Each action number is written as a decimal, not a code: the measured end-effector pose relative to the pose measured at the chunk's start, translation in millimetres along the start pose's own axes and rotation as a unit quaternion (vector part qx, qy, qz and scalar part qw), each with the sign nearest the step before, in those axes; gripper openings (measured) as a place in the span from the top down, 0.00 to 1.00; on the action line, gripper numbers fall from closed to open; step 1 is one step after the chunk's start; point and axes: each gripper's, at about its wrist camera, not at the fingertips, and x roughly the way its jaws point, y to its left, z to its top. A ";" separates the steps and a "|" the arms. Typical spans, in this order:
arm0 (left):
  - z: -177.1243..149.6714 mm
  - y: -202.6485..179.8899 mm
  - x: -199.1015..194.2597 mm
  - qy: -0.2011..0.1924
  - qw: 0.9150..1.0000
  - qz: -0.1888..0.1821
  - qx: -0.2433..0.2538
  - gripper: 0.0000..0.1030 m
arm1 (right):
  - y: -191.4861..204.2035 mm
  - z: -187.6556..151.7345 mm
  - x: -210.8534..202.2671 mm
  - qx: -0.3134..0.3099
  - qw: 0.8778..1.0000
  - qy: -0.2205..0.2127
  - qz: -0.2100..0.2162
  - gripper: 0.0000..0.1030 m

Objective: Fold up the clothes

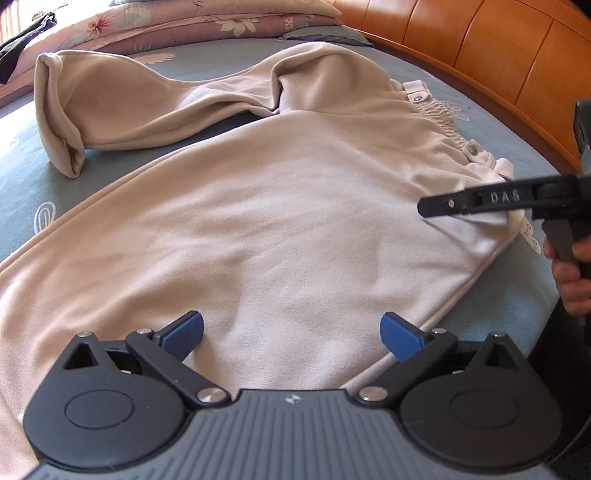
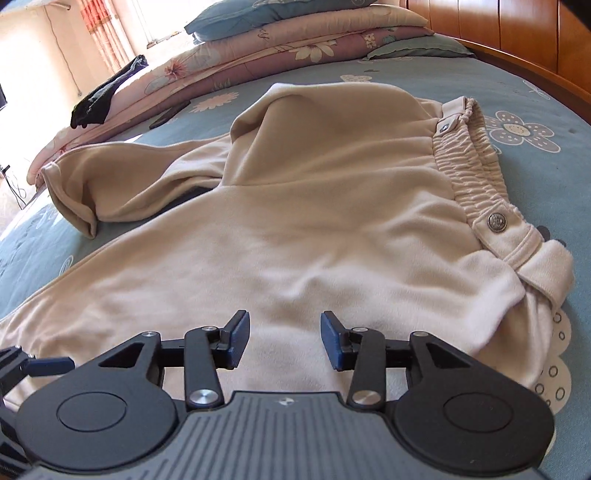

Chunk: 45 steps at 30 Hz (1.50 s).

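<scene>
Brightness: daylit, bright in both views.
Source: window (image 2: 110,33) beyond the trousers (image 2: 295,206), far left in the right wrist view; that corner is washed out to near white.
Glare: sheen on the wooden headboard (image 1: 480,55) behind the trousers (image 1: 277,221).
Shadows: soft, dark inside the fold of the trouser leg and under its raised edge.
Blur: slight smear on the trousers' cloth nearest the cameras; button and waistband sharp.
Distortion: fisheye; the bed (image 2: 480,92) around the trousers bows, frame corners go black.
</scene>
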 end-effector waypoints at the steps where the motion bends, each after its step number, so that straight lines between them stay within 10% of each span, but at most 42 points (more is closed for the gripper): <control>1: -1.7 1.0 0.6 0.001 1.000 0.002 -0.008 0.02 | 0.8 -6.8 2.1 -0.002 1.000 0.003 -0.003 0.53; 11: -22.8 -12.6 -13.0 -0.021 0.999 0.025 0.005 0.01 | 25.6 -34.6 -4.1 -0.081 0.997 -0.001 0.020 0.00; 15: -10.6 23.1 -38.1 -0.083 0.995 0.055 -0.032 0.01 | 38.6 -39.0 0.8 -0.105 0.994 0.003 -0.006 0.00; 24: -48.9 140.1 -49.1 -0.055 0.970 0.085 -0.220 0.01 | 42.7 -41.7 3.4 -0.120 0.992 0.001 -0.021 0.00; 33: -77.1 198.1 -94.9 -0.047 0.951 0.159 -0.261 0.01 | 44.0 -42.6 3.3 -0.121 0.992 0.002 -0.027 0.00; 41: -78.7 257.9 -108.4 -0.116 0.932 0.074 -0.337 0.01 | 46.6 -42.2 4.3 -0.122 0.992 0.003 -0.035 0.00; 45: -79.3 272.0 -100.4 -0.089 0.925 0.142 -0.340 0.01 | 45.9 -40.8 4.5 -0.120 0.992 0.005 -0.035 0.00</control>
